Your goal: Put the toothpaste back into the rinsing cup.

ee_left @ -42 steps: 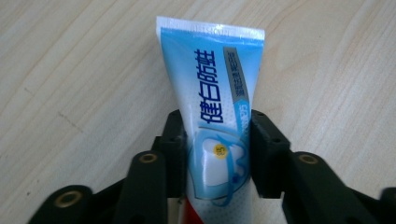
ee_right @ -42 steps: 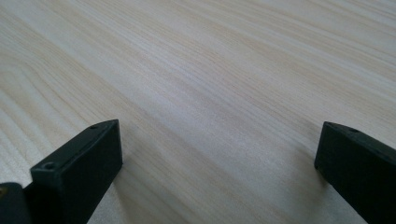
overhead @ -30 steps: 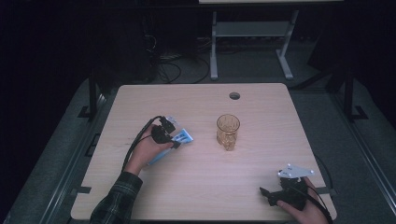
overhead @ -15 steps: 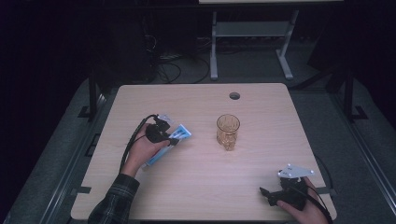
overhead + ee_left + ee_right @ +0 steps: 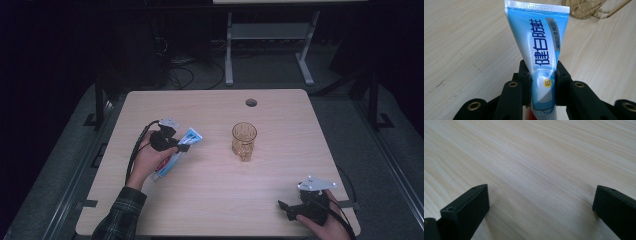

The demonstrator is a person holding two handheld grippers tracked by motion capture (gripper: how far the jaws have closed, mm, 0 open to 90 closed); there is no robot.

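A blue and white toothpaste tube lies at the left of the wooden table, its flat crimped end toward an amber ribbed glass. My left gripper is shut on the tube's middle. In the left gripper view the tube runs up between the two black jaws, pinched on both sides, and the glass shows at the top right. My right gripper rests near the table's front right corner. In the right gripper view its jaws stand wide apart, open over bare wood.
A round cable hole sits near the table's far edge. A white metal frame and loose cables stand on the dark floor beyond the table. The glass stands upright about a hand's width right of the tube's end.
The left hand and its gripper have shifted slightly toward the left with the tube. The right gripper has stayed where it was.
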